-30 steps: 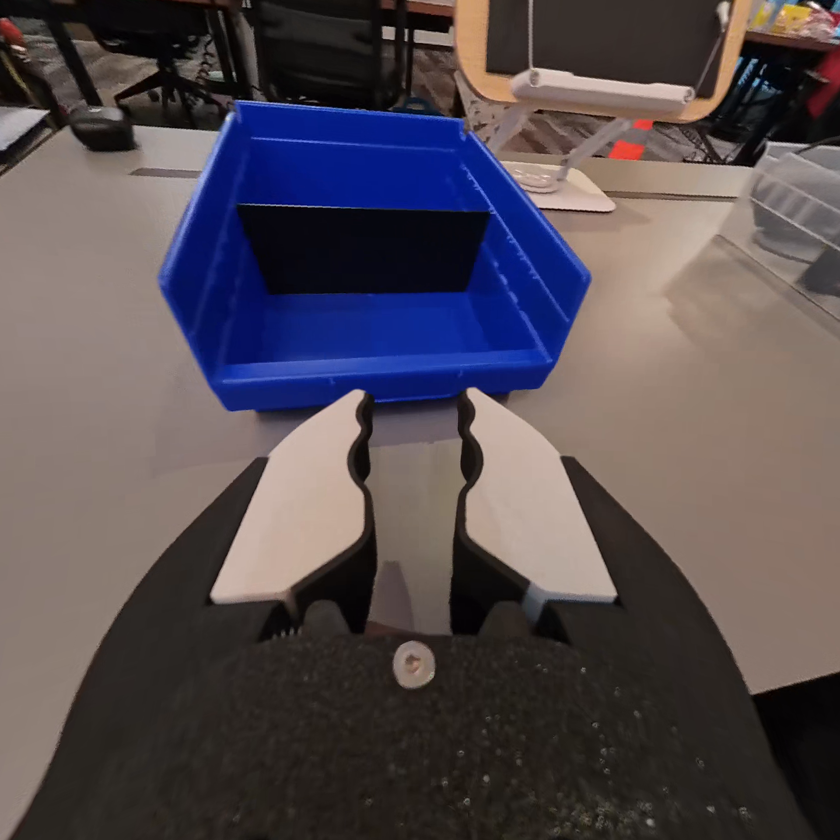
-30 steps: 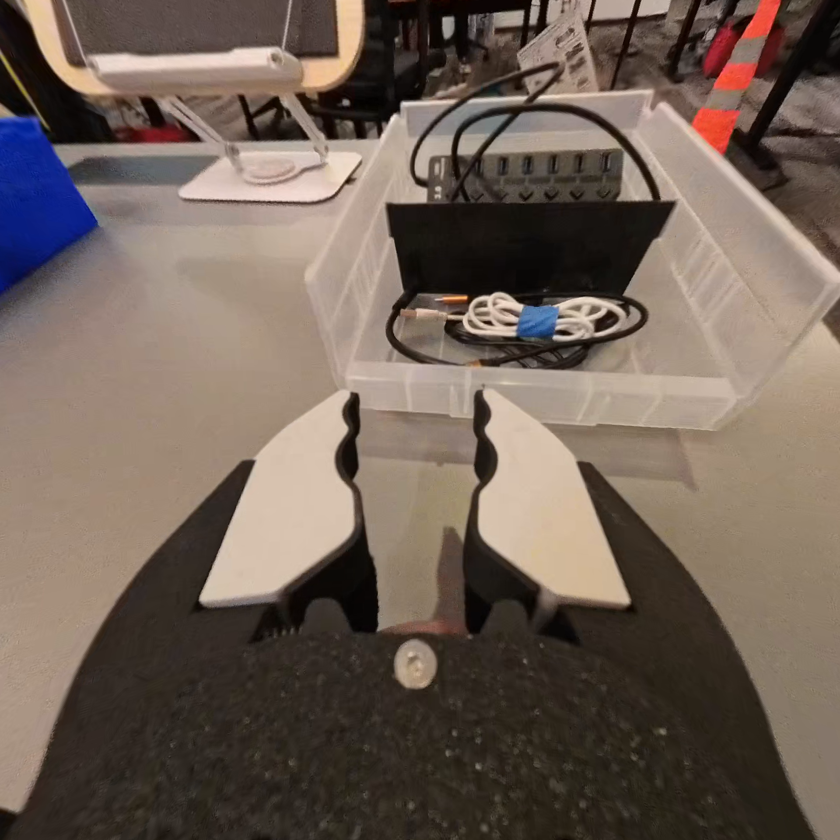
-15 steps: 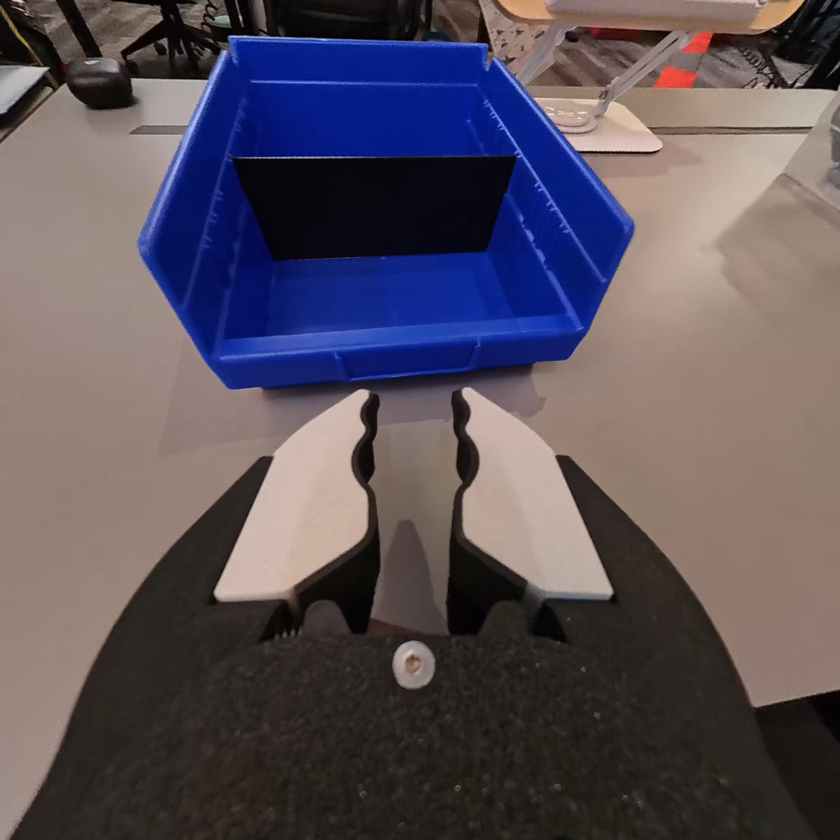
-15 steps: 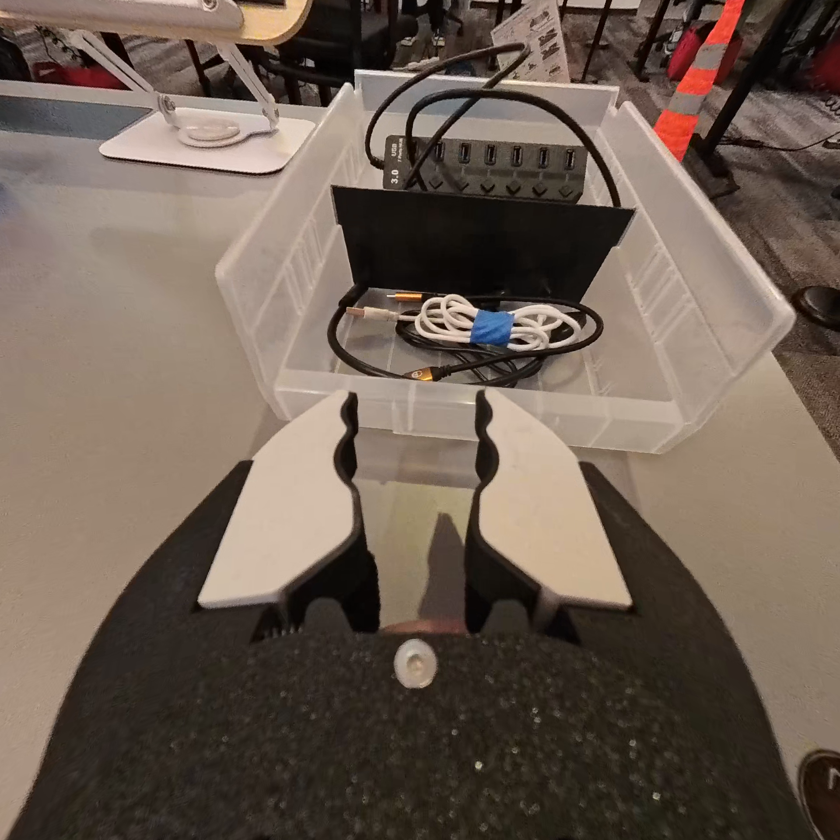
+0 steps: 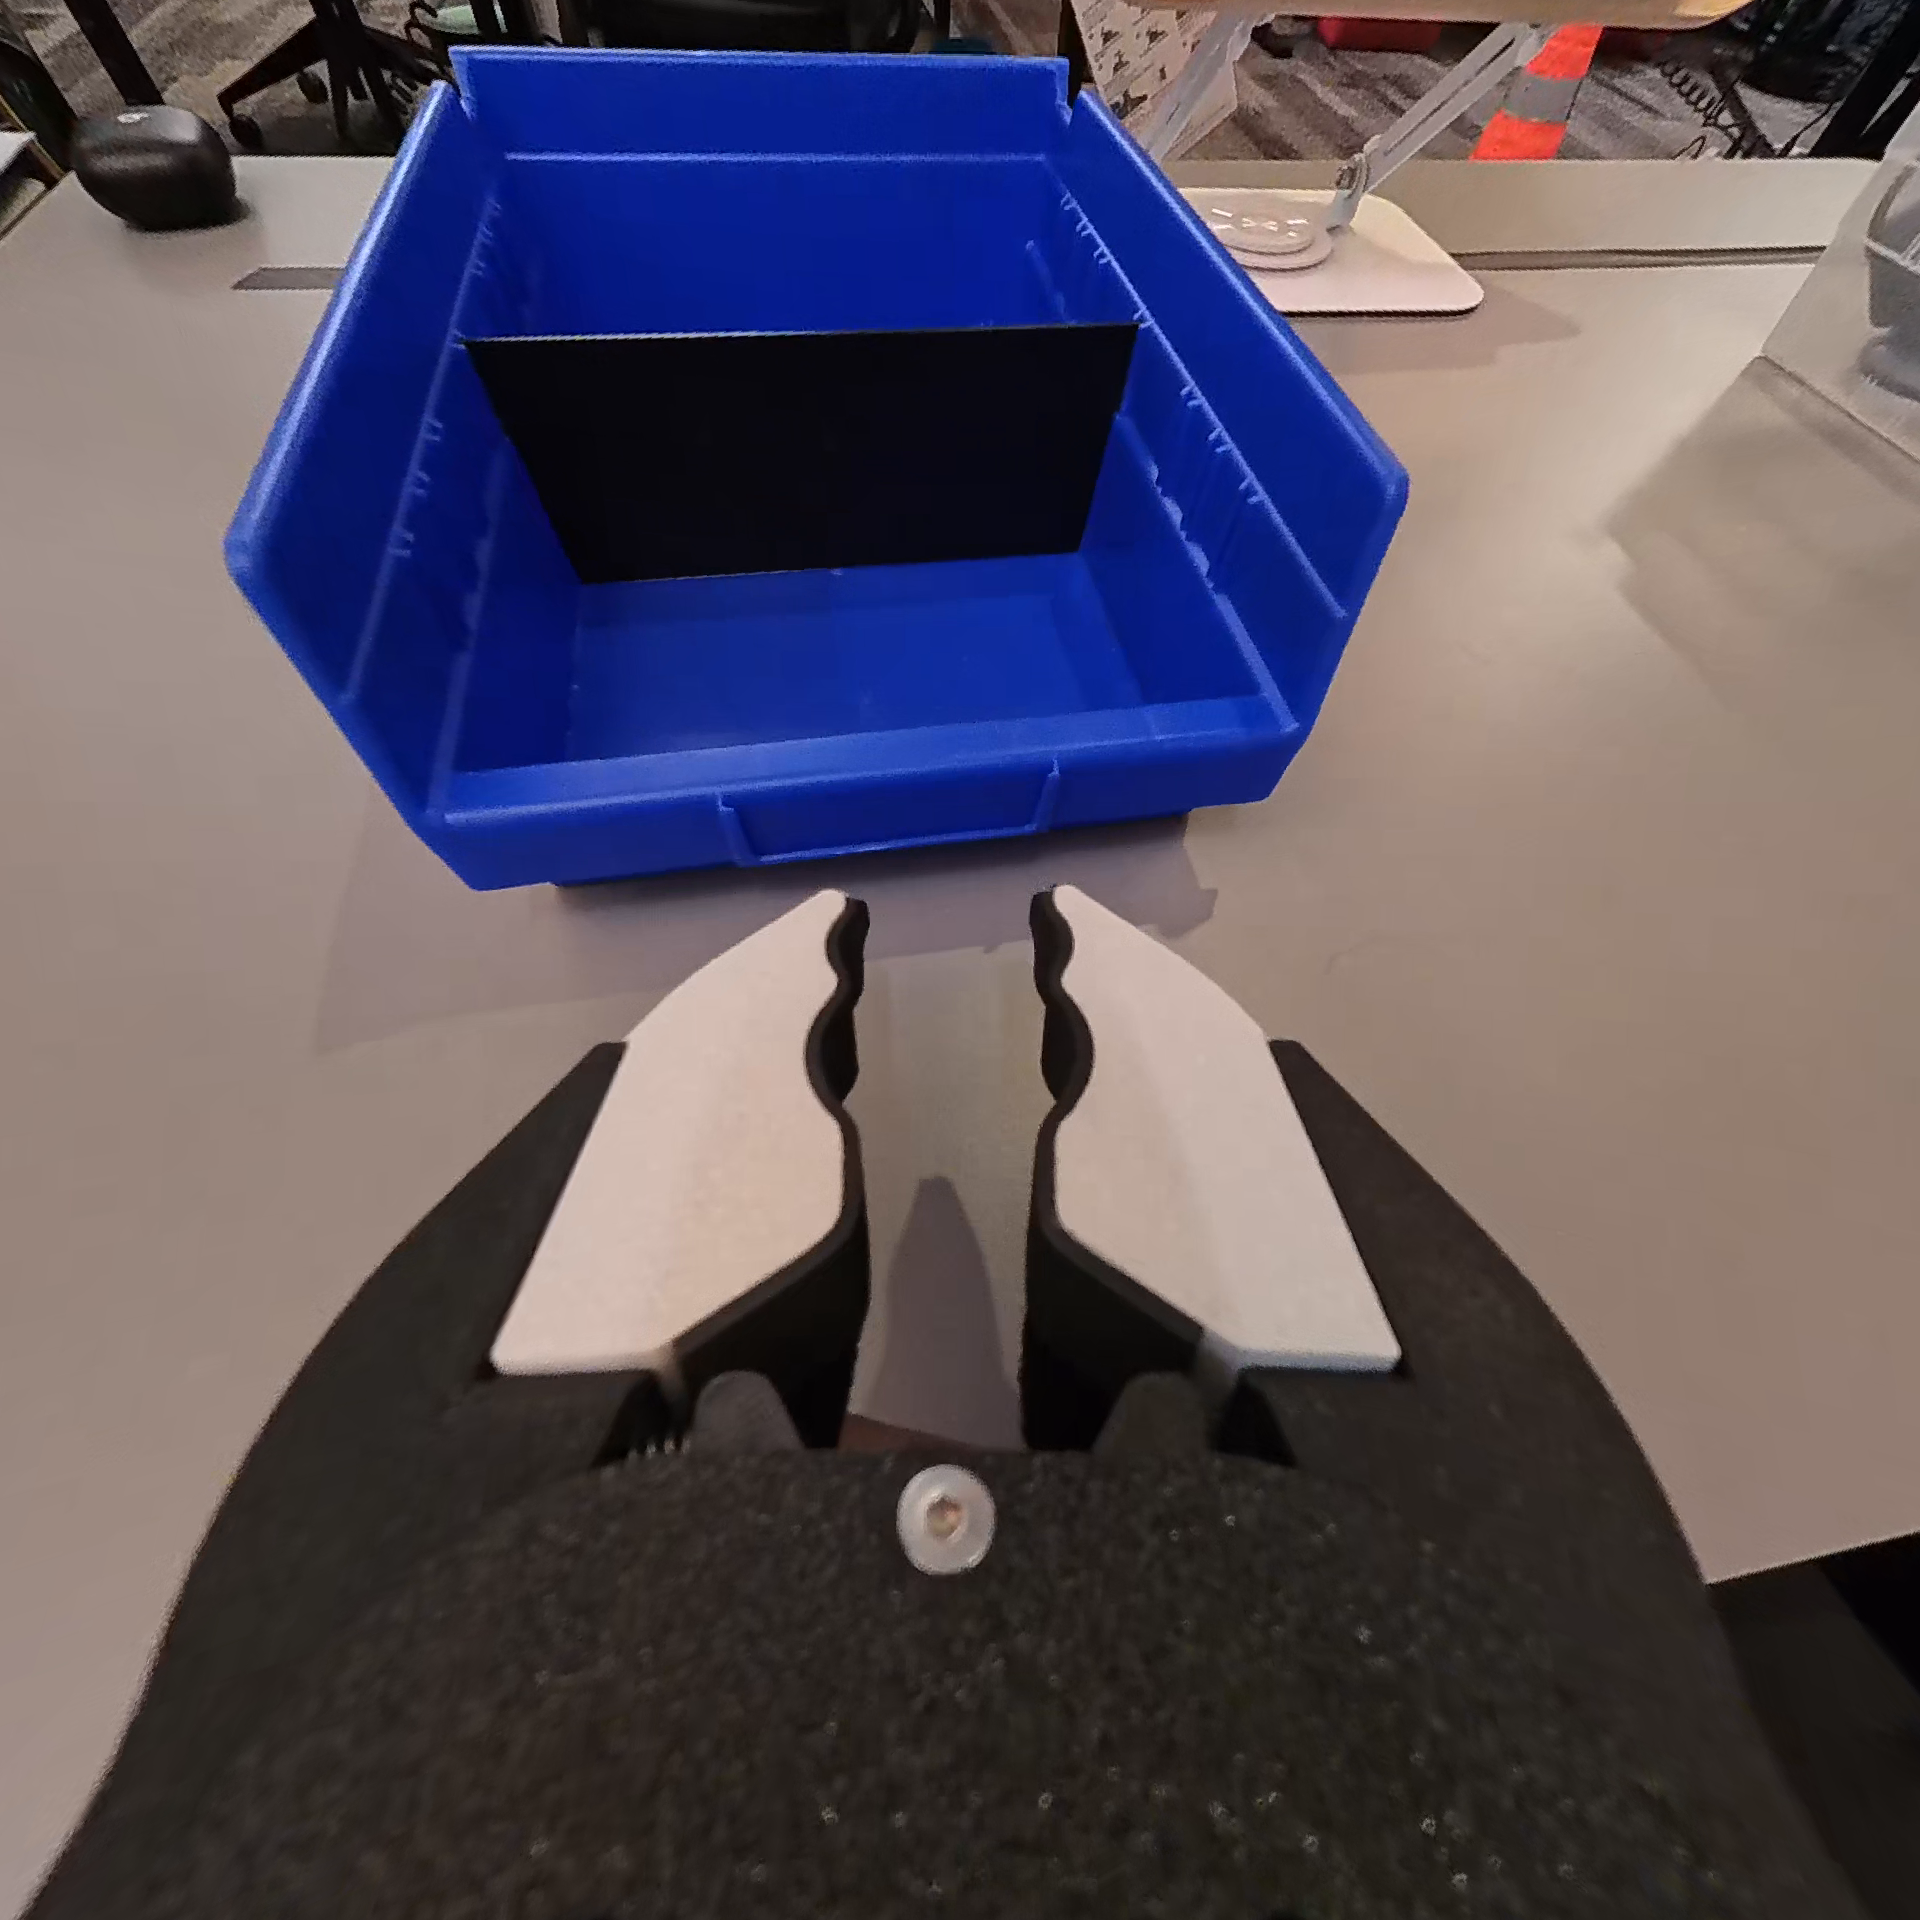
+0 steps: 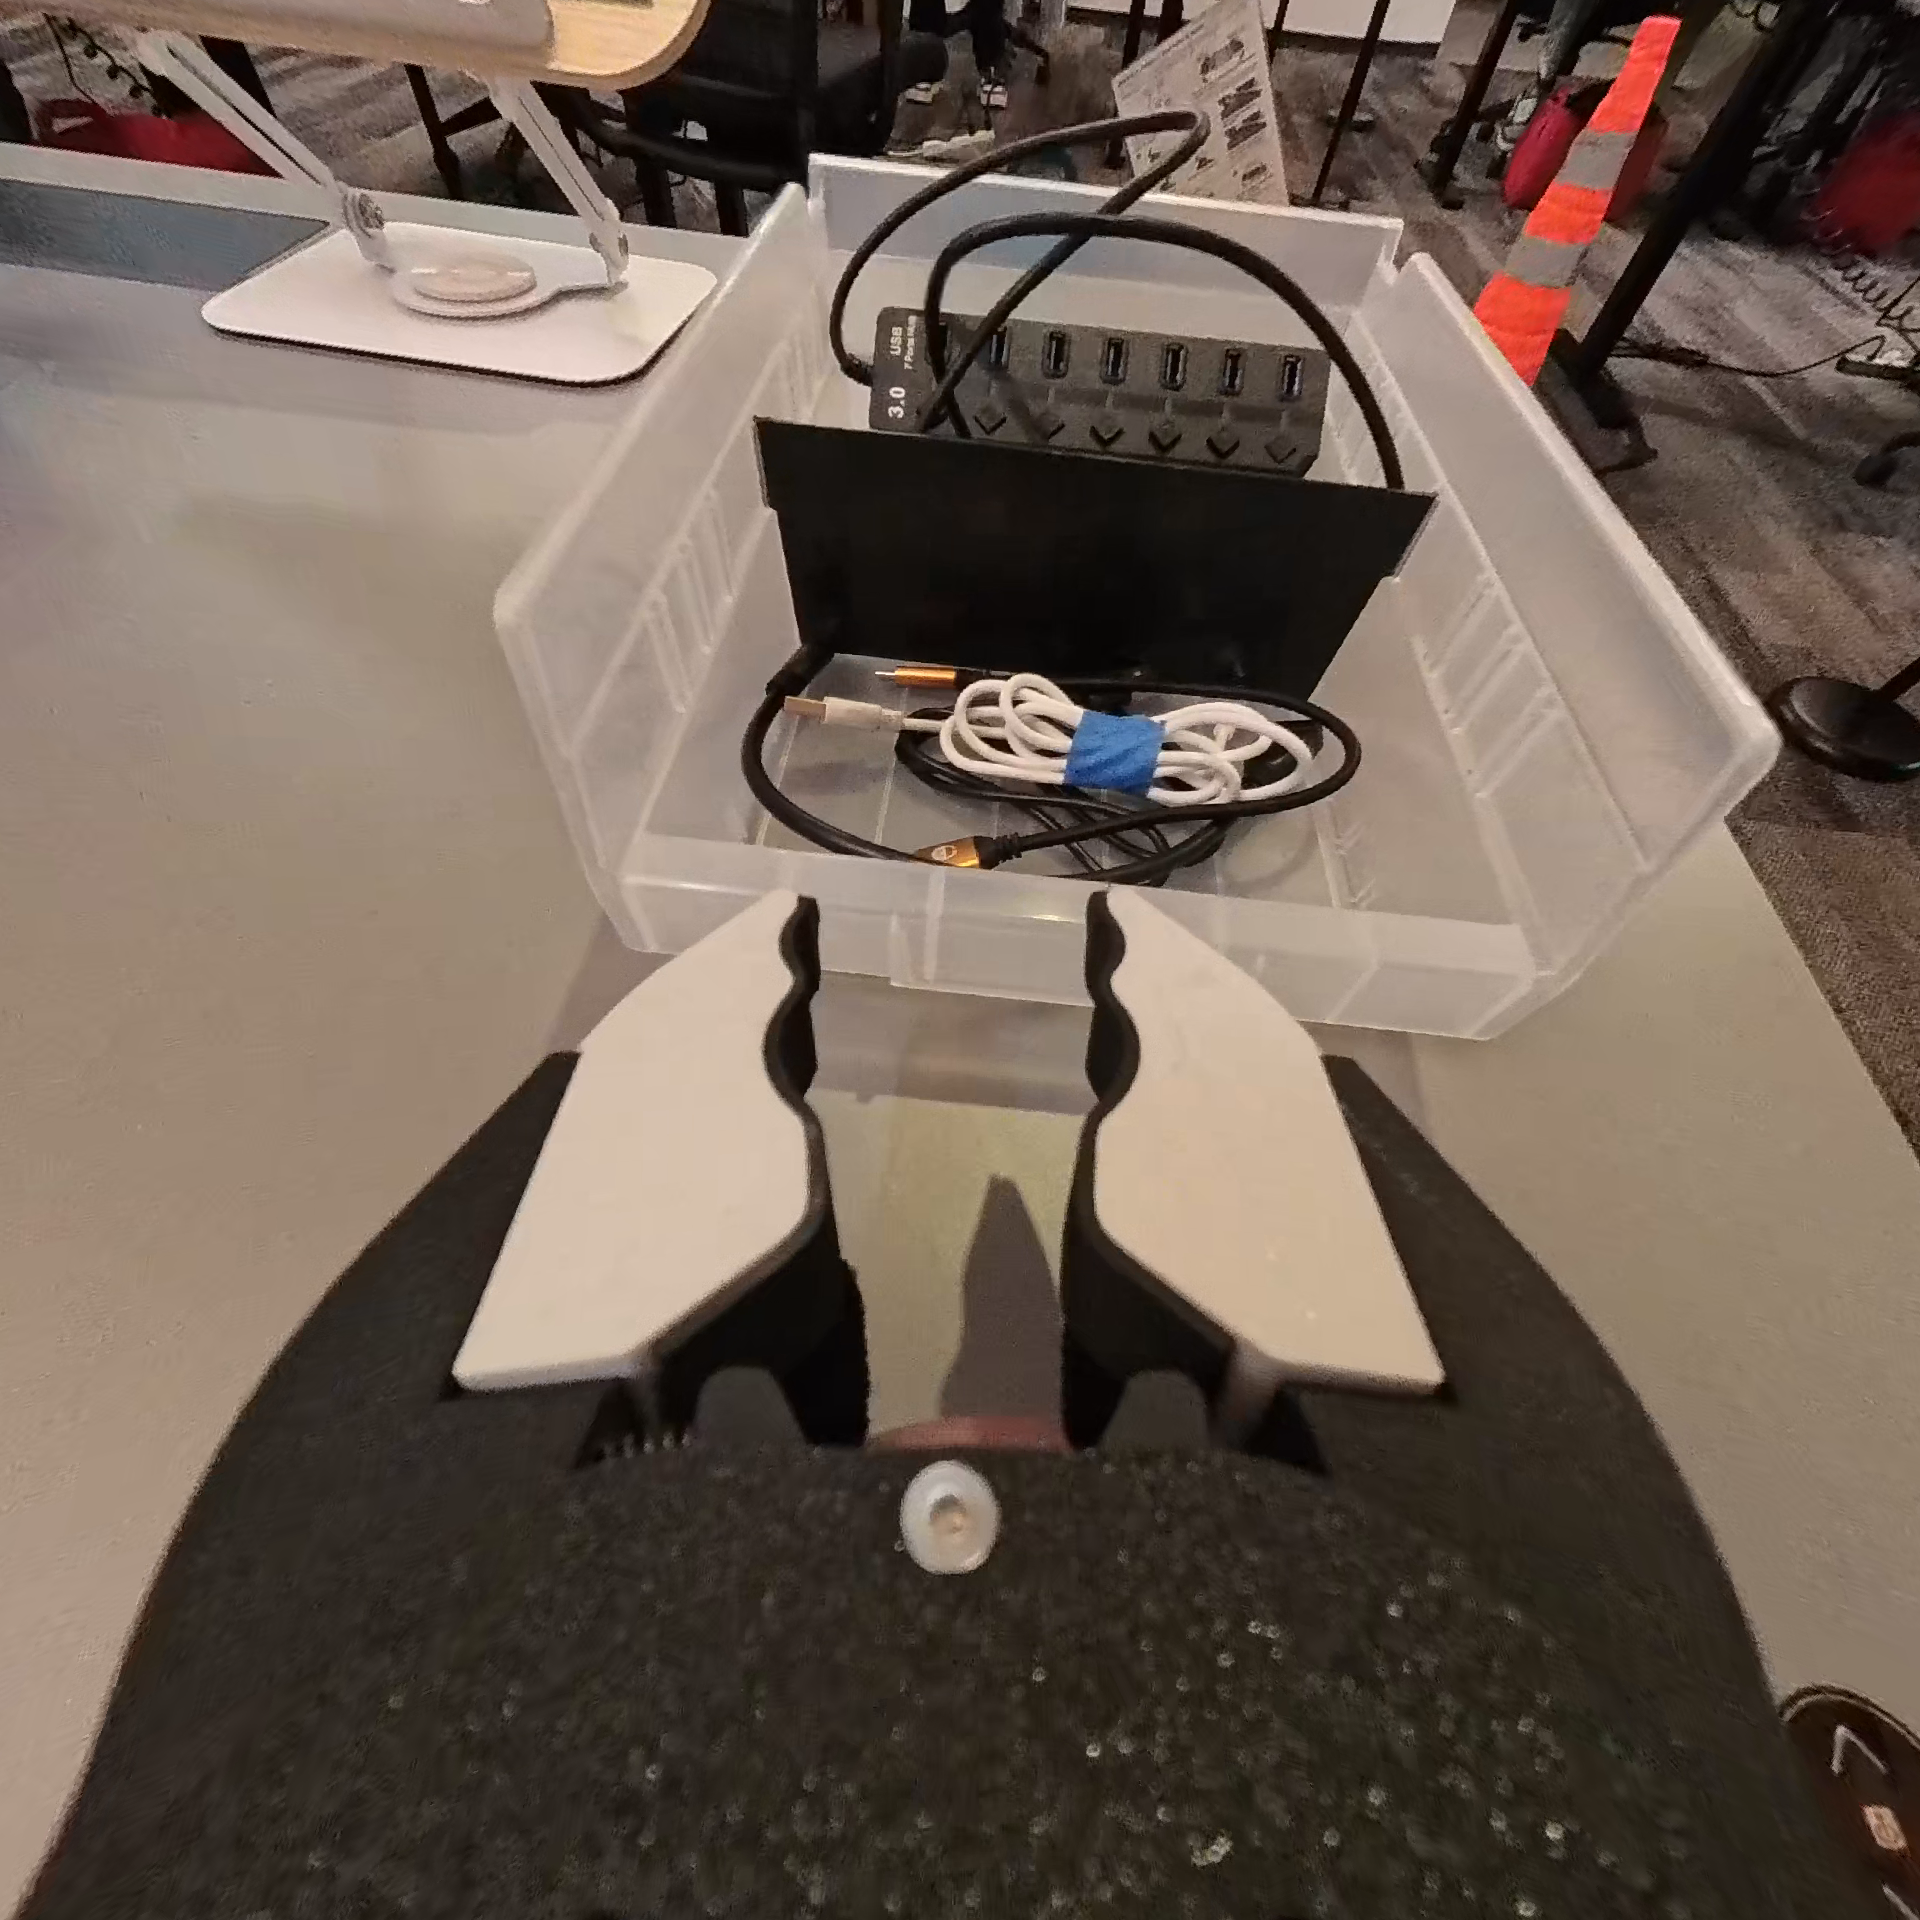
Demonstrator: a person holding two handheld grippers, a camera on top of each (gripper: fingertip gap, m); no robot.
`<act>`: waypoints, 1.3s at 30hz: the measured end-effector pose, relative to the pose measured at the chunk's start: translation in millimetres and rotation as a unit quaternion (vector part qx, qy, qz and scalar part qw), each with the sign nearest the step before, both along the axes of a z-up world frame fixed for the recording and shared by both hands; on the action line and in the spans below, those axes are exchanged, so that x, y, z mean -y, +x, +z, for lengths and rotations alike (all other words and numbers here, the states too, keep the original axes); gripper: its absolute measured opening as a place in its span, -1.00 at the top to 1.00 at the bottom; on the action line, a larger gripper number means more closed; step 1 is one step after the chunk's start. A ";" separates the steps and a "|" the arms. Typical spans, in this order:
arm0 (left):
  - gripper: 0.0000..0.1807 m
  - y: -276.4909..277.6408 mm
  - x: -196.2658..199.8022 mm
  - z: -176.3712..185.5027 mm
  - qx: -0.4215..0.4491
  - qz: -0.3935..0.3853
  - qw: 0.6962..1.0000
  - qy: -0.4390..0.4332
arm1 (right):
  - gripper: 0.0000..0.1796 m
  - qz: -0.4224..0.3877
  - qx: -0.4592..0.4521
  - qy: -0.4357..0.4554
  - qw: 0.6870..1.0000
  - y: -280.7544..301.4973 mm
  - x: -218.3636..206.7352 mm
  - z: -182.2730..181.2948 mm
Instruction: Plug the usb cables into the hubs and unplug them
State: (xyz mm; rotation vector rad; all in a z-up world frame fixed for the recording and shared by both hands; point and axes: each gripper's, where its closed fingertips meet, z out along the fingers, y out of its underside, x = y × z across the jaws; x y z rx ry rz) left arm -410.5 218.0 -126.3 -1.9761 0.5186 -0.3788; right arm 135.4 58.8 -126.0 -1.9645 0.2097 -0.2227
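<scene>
A clear plastic bin (image 6: 1538, 790) stands on the grey table, split by a black divider (image 6: 1081, 561). Behind the divider leans a black USB hub (image 6: 1132, 379) with several ports and its black cord looped above. In the front compartment lie a white cable bundle (image 6: 1122, 743) bound with blue tape and a black cable (image 6: 935, 847) with gold plugs. My right gripper (image 6: 951, 914) is open and empty, just short of the bin's front wall. My left gripper (image 5: 948, 909) is open and empty, in front of a blue bin (image 5: 343, 540) whose front compartment is empty.
A black divider (image 5: 810, 457) crosses the blue bin. A white stand base (image 6: 457, 296) sits at the back of the table, also seen in the left wrist view (image 5: 1361, 260). A dark object (image 5: 151, 166) lies far left. An orange cone (image 6: 1579, 197) stands on the floor beyond the table.
Both grippers have risen and tilted down, so I see deeper into each bin. The right gripper has shifted left of the clear bin. Both stay open and empty.
</scene>
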 end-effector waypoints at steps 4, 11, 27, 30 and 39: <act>0.66 3.9 1.5 -1.6 -0.002 -0.008 1.000 -0.003 | 0.46 0.002 0.007 -0.001 1.000 -1.2 0.1 0.5; 0.61 53.7 32.5 -21.6 -0.031 -0.127 0.990 -0.045 | 0.22 0.107 -0.034 0.037 0.993 -69.0 -46.3 9.9; 0.30 399.5 77.6 9.6 0.019 -0.303 0.953 -0.009 | 0.33 -0.002 0.033 0.149 0.988 -42.6 16.6 89.4; 0.60 415.3 61.2 1.7 0.006 -0.275 0.961 -0.008 | 0.40 -0.109 0.007 0.095 0.989 -7.6 31.5 57.8; 0.95 395.8 46.8 2.0 -0.017 -0.228 0.973 0.017 | 0.94 -0.181 -0.077 -0.019 0.980 -13.0 20.0 -9.3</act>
